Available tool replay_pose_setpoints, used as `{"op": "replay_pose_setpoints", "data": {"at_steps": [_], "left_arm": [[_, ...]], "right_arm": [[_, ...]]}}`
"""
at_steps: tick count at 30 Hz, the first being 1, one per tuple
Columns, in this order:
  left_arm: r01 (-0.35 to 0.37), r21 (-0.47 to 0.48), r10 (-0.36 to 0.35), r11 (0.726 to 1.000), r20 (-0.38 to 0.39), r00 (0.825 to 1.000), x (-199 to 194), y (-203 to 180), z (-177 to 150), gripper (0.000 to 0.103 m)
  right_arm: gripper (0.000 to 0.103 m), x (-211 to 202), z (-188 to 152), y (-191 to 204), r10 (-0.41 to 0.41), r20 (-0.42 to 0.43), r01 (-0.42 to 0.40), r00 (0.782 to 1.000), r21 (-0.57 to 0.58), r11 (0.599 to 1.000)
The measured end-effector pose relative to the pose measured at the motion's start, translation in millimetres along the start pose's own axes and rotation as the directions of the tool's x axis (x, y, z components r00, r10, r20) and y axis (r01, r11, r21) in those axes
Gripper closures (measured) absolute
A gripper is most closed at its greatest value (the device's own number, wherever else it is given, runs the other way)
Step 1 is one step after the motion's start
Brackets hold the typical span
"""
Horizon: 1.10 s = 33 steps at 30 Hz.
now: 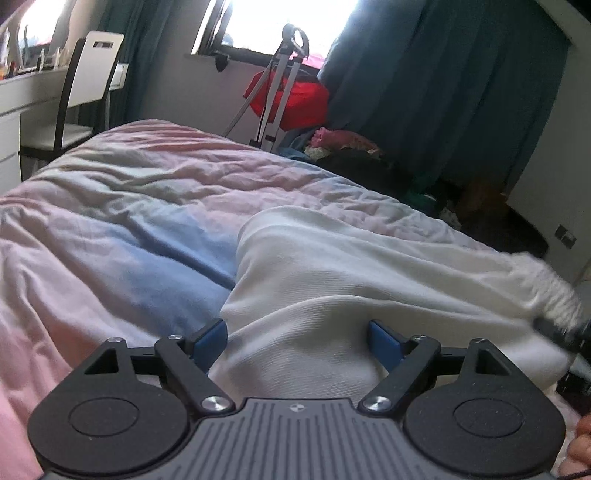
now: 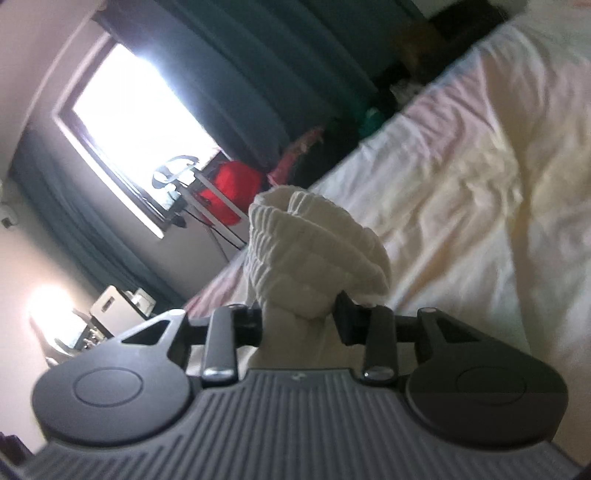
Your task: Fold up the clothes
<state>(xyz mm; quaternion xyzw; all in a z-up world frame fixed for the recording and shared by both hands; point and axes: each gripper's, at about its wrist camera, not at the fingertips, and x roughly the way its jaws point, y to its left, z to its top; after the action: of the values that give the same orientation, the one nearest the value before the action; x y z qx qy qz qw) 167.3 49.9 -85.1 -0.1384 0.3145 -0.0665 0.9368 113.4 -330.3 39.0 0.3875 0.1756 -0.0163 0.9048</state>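
Left wrist view: the left gripper sits at 6 o'clock with its blue-padded fingers spread wide, nothing between them but the cloth lying under the gap. The white garment, a fine-ribbed knit, lies on the bed's duvet, spreading from the gripper toward 3 o'clock; the left finger rests right at the garment's left edge, the right finger over its body. Whether the pads touch the fabric cannot be told. At 3 o'clock the garment's thick ribbed cuff or hem lifts off the bed, blurred, with the right gripper's dark tip just below it. The duvet is crumpled, pink fading to blue. Beyond the bed: a white chair at 10 o'clock, a red bag on a metal frame at 12 o'clock below the bright window, teal curtains toward 1 o'clock, a heap of clothes on the floor below them. Right wrist view, camera rolled hard to one side: the right gripper is clamped narrow on the garment's ribbed edge, which bunches up beyond the fingers at frame centre. The rest of the garment runs off toward 3 o'clock across the bed, pale and blurred.
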Motion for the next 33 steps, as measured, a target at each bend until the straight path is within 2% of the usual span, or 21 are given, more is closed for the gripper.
{"op": "replay_pose_setpoints", "data": {"at_steps": [3, 6, 7, 8, 11, 14, 17, 21, 26, 28, 31, 33], "left_arm": [[0.001, -0.023, -0.002, 1.0, -0.015, 1.0, 0.9, 1.8, -1.6, 0.016], [0.003, -0.033, -0.004, 0.999, -0.016, 1.0, -1.0, 2.7, -2.3, 0.016], [0.002, -0.03, -0.003, 1.0, -0.015, 1.0, -2.3, 2.1, -2.6, 0.016], [0.001, -0.026, -0.002, 1.0, -0.013, 1.0, -3.6, 1.2, -3.0, 0.016], [0.019, -0.034, -0.02, 0.999, -0.023, 1.0, -4.3, 2.6, -3.6, 0.016], [0.044, -0.089, -0.048, 0.995, -0.034, 0.998, -0.5, 10.1, -1.7, 0.014], [0.073, -0.154, -0.08, 0.985, -0.043, 0.996, 6.1, 18.9, 0.0, 0.011], [0.098, -0.207, -0.109, 0.974, -0.044, 0.993, 13.6, 27.3, -0.5, 0.008], [0.096, -0.235, -0.109, 0.967, -0.039, 0.993, 16.0, 30.0, -0.9, 0.007], [0.097, -0.229, -0.108, 0.969, -0.037, 0.993, 15.9, 30.0, -1.3, 0.007], [0.098, -0.212, -0.109, 0.972, -0.04, 0.993, 17.6, 28.1, -1.9, 0.005], [0.098, -0.207, -0.108, 0.973, -0.04, 0.993, 19.0, 27.0, -2.3, 0.004]], "right_arm": [[0.058, 10.7, -8.6, -21.1, -0.029, -0.078, 0.036, 0.997, 0.082, 0.996], [0.034, 22.9, -13.7, -36.3, -0.051, -0.16, 0.073, 0.986, 0.133, 0.988], [0.023, 23.6, -15.0, -37.1, -0.055, -0.163, 0.078, 0.985, 0.135, 0.988], [0.018, 25.1, -16.6, -37.6, -0.049, -0.17, 0.073, 0.984, 0.136, 0.988], [0.018, 38.1, -22.9, -37.3, 0.011, -0.227, 0.027, 0.974, 0.161, 0.987], [0.016, 50.5, -27.4, -35.2, 0.045, -0.256, -0.01, 0.966, 0.136, 0.991], [0.009, 60.3, -31.3, -33.6, 0.052, -0.243, -0.024, 0.969, 0.117, 0.993], [0.008, 66.2, -32.1, -25.5, 0.088, -0.234, -0.069, 0.968, 0.09, 0.994], [0.008, 54.8, -27.0, -24.2, 0.216, -0.173, -0.189, 0.961, 0.161, 0.969], [0.01, 54.9, -27.5, -21.9, 0.212, -0.179, -0.19, 0.961, 0.132, 0.973], [0.021, 61.5, -33.3, -18.2, 0.118, -0.224, -0.106, 0.967, 0.065, 0.992], [0.024, 63.1, -34.4, -20.7, 0.099, -0.235, -0.082, 0.967, 0.085, 0.993]]}}
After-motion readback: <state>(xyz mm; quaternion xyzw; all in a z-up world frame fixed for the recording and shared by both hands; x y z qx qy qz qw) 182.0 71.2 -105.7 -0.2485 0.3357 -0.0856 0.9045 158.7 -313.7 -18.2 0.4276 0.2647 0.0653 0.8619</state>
